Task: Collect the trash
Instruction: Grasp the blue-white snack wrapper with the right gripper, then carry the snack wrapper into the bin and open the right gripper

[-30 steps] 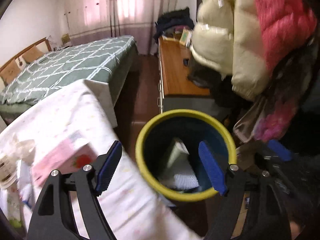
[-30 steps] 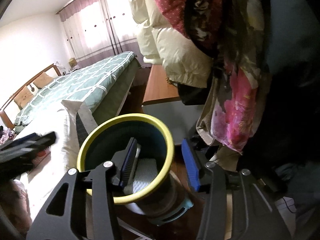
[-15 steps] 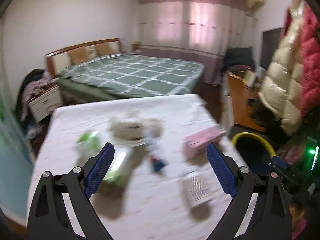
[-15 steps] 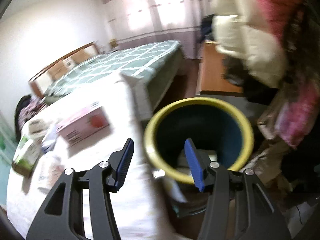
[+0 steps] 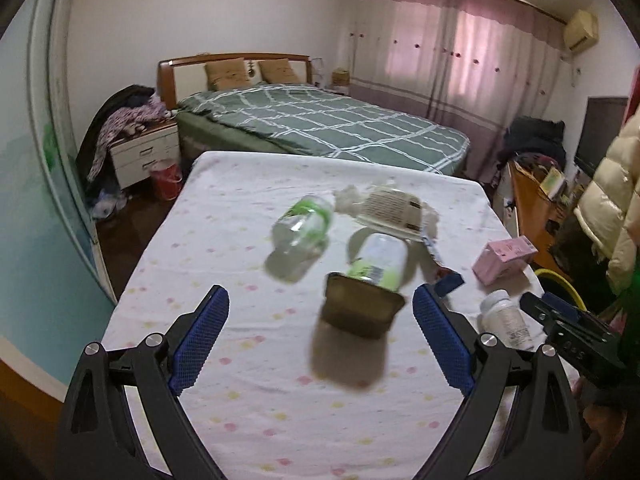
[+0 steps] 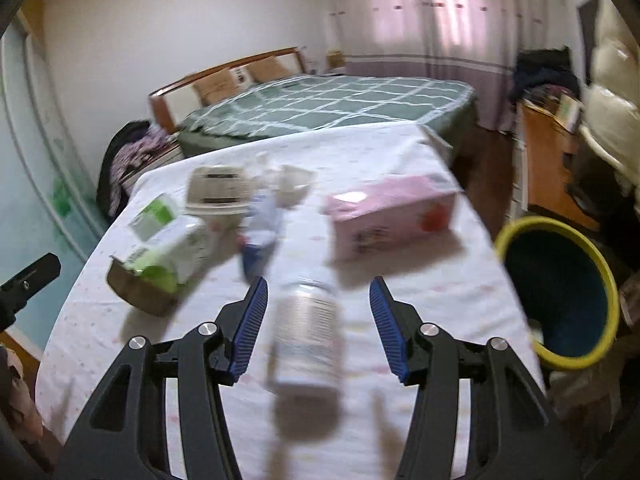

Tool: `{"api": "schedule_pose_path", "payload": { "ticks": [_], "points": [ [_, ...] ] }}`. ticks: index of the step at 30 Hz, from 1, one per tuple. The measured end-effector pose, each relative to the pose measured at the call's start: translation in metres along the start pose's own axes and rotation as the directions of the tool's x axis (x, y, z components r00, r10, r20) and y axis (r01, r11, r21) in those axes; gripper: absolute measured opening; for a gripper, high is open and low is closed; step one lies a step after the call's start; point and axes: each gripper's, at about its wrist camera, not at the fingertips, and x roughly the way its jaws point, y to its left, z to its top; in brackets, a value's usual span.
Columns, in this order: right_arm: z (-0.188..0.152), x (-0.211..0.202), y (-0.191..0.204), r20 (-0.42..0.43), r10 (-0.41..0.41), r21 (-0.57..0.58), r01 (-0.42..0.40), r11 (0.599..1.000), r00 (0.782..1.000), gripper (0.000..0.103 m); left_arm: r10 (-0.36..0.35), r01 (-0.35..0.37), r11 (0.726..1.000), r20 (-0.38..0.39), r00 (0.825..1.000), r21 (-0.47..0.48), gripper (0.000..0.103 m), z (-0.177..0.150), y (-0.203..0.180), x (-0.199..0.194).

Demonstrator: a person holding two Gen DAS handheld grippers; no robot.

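Trash lies scattered on a table with a white dotted cloth (image 5: pixel 248 412). My left gripper (image 5: pixel 320 340) stands wide open above the cloth, with a brown tray (image 5: pixel 360 312) holding a green-and-white bottle (image 5: pixel 378 260) just ahead, between its fingers' lines. Beyond lie a clear bottle with a green label (image 5: pixel 304 224) and a paper bowl (image 5: pixel 390 210). My right gripper (image 6: pixel 318 320) is open around a white pill bottle (image 6: pixel 308 332) lying on the cloth, with gaps on both sides. A pink box (image 6: pixel 392 216) lies ahead of it. The yellow-rimmed bin (image 6: pixel 560 292) stands off the table's right edge.
A green checked bed (image 5: pixel 320 124) stands beyond the table, a bedside cabinet (image 5: pixel 144 152) with clothes at the left. A wooden desk (image 6: pixel 548 152) and hanging padded jackets (image 5: pixel 612 200) fill the right side. A blue wrapper (image 5: pixel 448 284) lies near the pink box.
Both grippers swung left from over the bin to over the table. The left jaws spread wider. The white bottle now lies between the right gripper's fingers.
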Motion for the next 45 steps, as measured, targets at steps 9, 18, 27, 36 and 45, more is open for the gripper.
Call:
{"api": "schedule_pose_path", "payload": {
  "ticks": [9, 18, 27, 36, 45],
  "points": [
    [0.029, 0.055, 0.054, -0.077, -0.017, -0.106, 0.009, 0.994, 0.997, 0.051, 0.027, -0.026, 1.000, 0.039, 0.999, -0.017, 0.092, -0.002, 0.022, -0.007],
    [0.044, 0.116, 0.066, -0.202, -0.108, -0.147, 0.079, 0.986, 0.973, 0.046, 0.021, -0.021, 0.999, 0.010, 1.000, -0.042, 0.092, -0.009, 0.033, 0.003],
    [0.038, 0.130, 0.066, -0.232, -0.139, -0.152, 0.105, 0.983, 0.963, 0.026, 0.000, 0.000, 0.999, -0.006, 1.000, -0.037, 0.092, -0.015, 0.028, 0.013],
    [0.036, 0.079, 0.059, -0.171, -0.047, -0.094, 0.031, 0.995, 0.984, 0.026, -0.009, 0.009, 1.000, -0.001, 1.000, -0.024, 0.092, -0.017, 0.022, 0.014],
    [0.038, 0.018, 0.034, -0.081, 0.024, -0.013, -0.025, 1.000, 0.996, 0.026, -0.031, 0.031, 1.000, -0.014, 0.999, 0.003, 0.092, -0.022, 0.006, 0.015]
  ]
}}
